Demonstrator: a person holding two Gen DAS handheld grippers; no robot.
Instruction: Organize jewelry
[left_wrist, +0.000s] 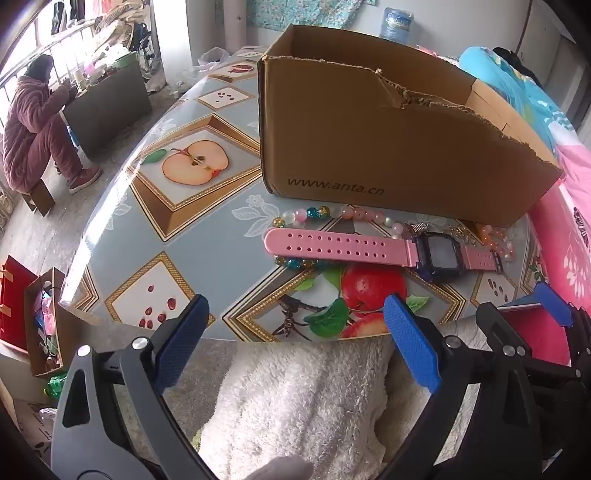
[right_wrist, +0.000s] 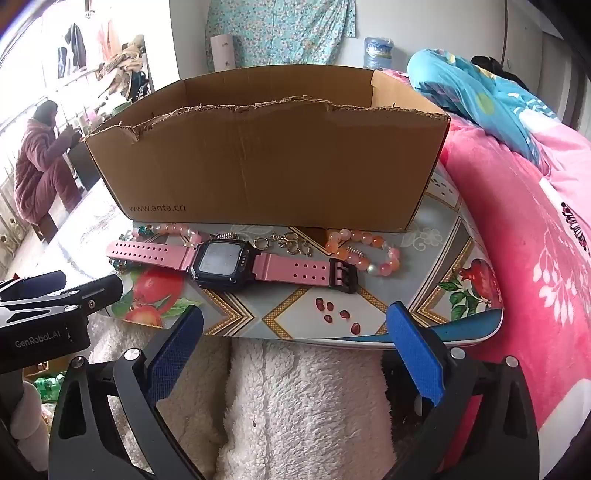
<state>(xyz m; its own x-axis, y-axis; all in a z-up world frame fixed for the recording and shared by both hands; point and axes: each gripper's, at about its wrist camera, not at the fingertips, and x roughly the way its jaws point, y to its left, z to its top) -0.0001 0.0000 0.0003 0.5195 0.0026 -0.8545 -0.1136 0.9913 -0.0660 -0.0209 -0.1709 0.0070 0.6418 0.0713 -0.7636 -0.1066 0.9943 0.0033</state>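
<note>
Both the left gripper (left_wrist: 295, 332) and right gripper (right_wrist: 295, 343) stand wide open, empty. Pink watch (right_wrist: 229, 262) lies flat on worktop (right_wrist: 295, 317) before cardboard box (right_wrist: 266, 166). Likely light, strap flexible; grasp across rigid case.

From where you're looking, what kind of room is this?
Most likely a lived-in bedroom at home: a pink floral blanket lies beside the fruit-print table, a water jug stands by the wall, and a person in padded clothes sits near the window.
</note>
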